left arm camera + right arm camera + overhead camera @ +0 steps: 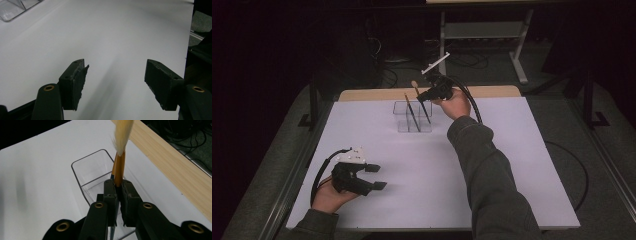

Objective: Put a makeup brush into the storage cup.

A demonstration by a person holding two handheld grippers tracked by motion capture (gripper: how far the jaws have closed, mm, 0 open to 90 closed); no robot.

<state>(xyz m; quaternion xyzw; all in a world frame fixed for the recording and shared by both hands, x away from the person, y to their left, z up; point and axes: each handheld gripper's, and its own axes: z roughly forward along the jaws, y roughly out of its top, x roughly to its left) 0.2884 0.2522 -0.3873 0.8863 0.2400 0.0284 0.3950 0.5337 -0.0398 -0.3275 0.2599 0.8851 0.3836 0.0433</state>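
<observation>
Here: two brushes (410,112) in one clear holder (401,124); right gripper (424,96) clamps one, left gripper (377,176) jaws apart.

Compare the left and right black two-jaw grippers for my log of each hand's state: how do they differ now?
The left black two-jaw gripper has its jaws wide apart with nothing between them; the right black two-jaw gripper is shut on a golden-handled brush with pale bristles. The left sits low near the front of the white table; the right is raised above the clear plastic holder at the far side. Both are hand-held and trail cables.
</observation>
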